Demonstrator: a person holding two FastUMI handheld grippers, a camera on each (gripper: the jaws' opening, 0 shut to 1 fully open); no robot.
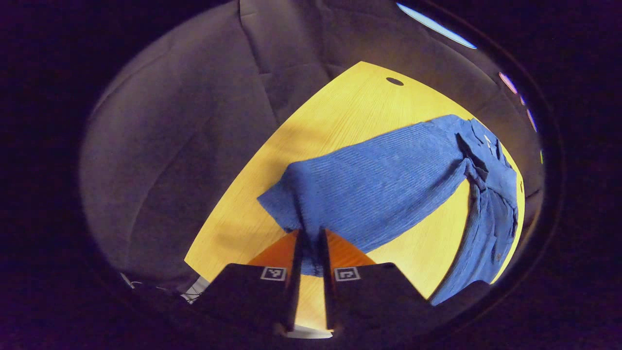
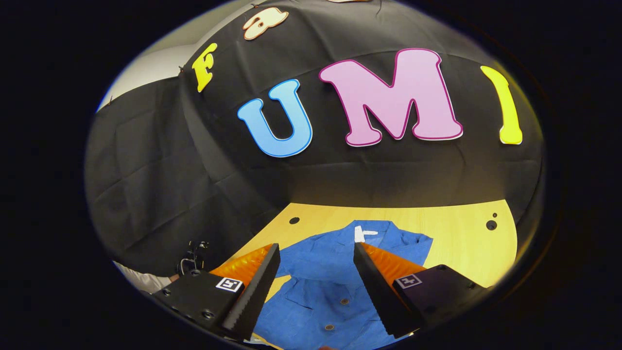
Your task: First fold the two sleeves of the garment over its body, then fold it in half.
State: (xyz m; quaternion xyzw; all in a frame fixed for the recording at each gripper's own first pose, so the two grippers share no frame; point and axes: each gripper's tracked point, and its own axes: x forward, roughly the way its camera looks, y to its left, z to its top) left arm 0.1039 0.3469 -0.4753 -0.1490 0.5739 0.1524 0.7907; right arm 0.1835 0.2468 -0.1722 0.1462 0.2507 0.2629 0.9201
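A blue button-up shirt lies on a yellow wooden table (image 1: 340,121). In the left gripper view one long sleeve (image 1: 379,189) is stretched and lifted off the table, and my left gripper (image 1: 311,243) is shut on its cuff end. The shirt's body (image 1: 491,218) and collar sit at the right of that view. In the right gripper view the collar with a white label (image 2: 362,234) and the buttoned front (image 2: 320,291) lie below my right gripper (image 2: 316,253), which stands open above the shirt with nothing between its fingers.
Black cloth walls surround the table on the far sides. Small round holes (image 2: 491,225) mark the table top near its back edge. Bare table (image 2: 461,228) shows to the right of the collar. Some cabling (image 2: 192,260) sits low at the left.
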